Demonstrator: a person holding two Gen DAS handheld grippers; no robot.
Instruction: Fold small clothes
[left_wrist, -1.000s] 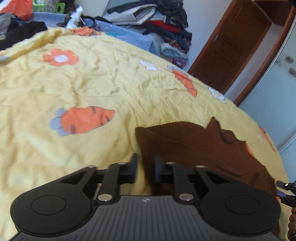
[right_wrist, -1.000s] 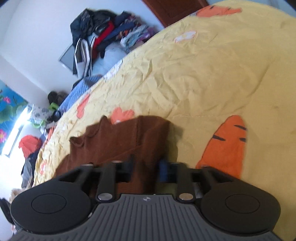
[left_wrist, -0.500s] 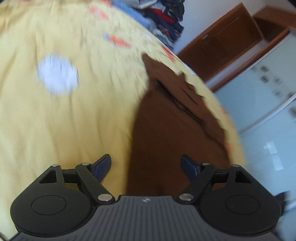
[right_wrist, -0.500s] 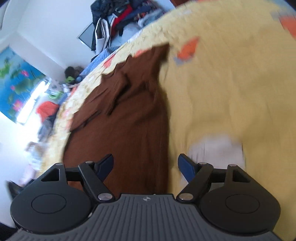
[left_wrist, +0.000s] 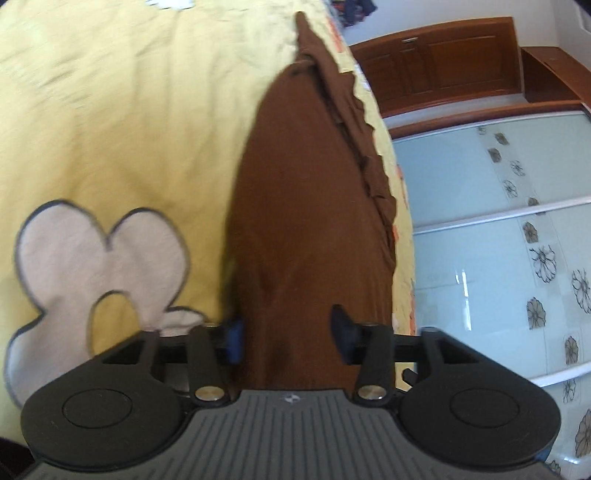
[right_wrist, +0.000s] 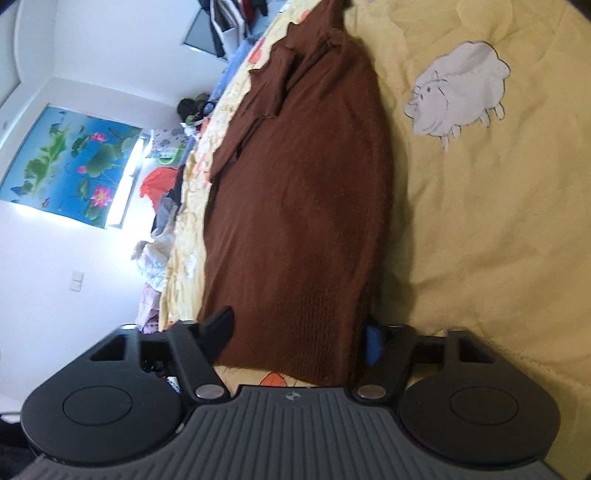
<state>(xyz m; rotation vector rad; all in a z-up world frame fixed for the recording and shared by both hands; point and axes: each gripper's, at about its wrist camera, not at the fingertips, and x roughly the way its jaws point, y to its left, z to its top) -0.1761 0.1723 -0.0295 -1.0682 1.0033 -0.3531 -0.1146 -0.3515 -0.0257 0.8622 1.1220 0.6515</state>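
Observation:
A brown knitted garment (left_wrist: 310, 206) lies flat and folded lengthwise on the yellow bedspread (left_wrist: 110, 110). It also shows in the right wrist view (right_wrist: 306, 199), with a sleeve folded over its far part. My left gripper (left_wrist: 287, 334) is open, its jaws set either side of the garment's near edge. My right gripper (right_wrist: 297, 334) is open too, its jaws astride the opposite near edge. Neither holds the cloth.
The bedspread has white flower (left_wrist: 99, 266) and sheep (right_wrist: 458, 88) patches. A wooden door (left_wrist: 443, 59) and glass wardrobe doors (left_wrist: 498, 229) stand beyond the bed. Piles of clothes (right_wrist: 159, 192) lie along the bed's other side, below a lotus picture (right_wrist: 70, 166).
Both grippers let go of the garment, opened wide and swung down to its near edges. The jaws have since narrowed a little around the cloth.

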